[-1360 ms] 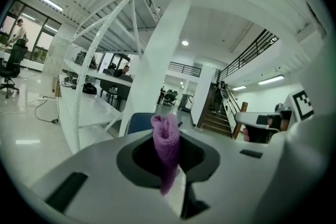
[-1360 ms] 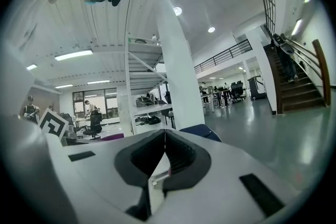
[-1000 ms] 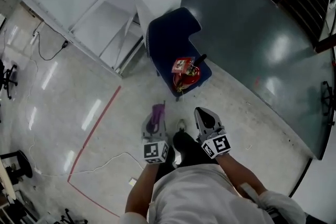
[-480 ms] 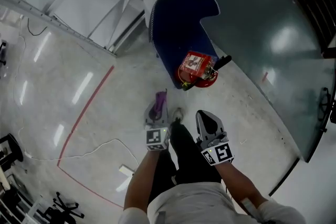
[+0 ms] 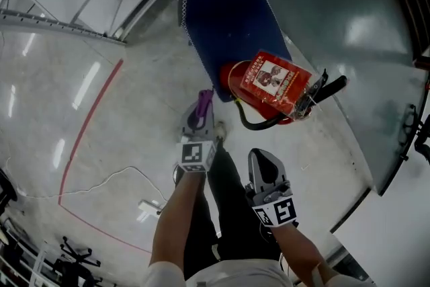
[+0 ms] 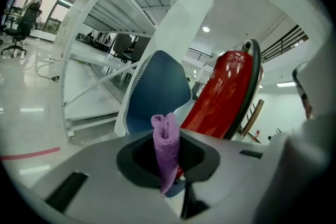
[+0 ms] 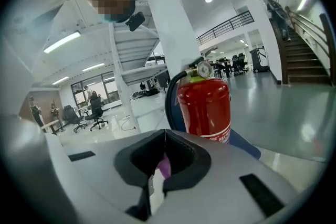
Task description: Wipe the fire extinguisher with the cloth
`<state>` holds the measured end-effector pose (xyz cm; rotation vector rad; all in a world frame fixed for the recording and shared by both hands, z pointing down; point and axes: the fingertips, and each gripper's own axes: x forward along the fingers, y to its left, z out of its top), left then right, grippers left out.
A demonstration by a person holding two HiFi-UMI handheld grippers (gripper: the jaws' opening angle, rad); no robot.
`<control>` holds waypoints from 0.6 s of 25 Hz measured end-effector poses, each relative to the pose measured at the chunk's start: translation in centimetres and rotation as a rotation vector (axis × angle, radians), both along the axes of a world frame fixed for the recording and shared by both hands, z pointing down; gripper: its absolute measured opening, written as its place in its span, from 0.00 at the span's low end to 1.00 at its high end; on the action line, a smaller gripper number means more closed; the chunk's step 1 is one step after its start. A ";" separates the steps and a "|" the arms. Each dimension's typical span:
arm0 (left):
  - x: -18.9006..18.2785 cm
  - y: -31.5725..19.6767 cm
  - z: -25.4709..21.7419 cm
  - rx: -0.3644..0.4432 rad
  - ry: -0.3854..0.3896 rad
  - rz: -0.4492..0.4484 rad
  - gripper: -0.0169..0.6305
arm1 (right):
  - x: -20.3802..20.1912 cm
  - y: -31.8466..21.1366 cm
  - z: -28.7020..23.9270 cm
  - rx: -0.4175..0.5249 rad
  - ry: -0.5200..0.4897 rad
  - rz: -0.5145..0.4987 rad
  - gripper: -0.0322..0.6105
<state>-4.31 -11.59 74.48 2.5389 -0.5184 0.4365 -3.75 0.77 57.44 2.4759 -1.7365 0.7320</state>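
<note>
1. Grip was firm on the left: the left gripper (image 5: 199, 116) had its jaws clenched on the purple cloth (image 5: 200, 106), which stuck up between them in a folded roll.
2. That cloth sat just short of the fire extinguisher (image 5: 269, 87), near its lower left side in the head view; contact could not be made out.
3. The right gripper (image 5: 263, 163) hung farther back from the fire extinguisher, its jaws pressed together with nothing held between them.
4. The fire extinguisher stood upright on the floor (image 5: 134, 117), red, with a black hose (image 5: 250, 124) looping off it and a gauge (image 7: 202, 67) at its top.
5. A dark blue panel (image 5: 228, 3) rose right behind the fire extinguisher.
6. A red line (image 5: 87, 121) on the floor ran well to the left of the fire extinguisher.
</note>
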 end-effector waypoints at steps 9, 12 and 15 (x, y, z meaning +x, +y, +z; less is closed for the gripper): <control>5.2 -0.7 6.8 -0.115 0.005 0.002 0.11 | -1.8 1.8 2.8 -0.079 -0.106 0.000 0.07; 6.6 0.2 7.6 -0.164 0.044 0.028 0.11 | -1.6 2.5 3.5 -0.093 -0.121 0.002 0.07; 7.6 1.3 7.5 -0.187 0.085 0.067 0.11 | -0.8 3.1 4.0 -0.097 -0.119 0.013 0.07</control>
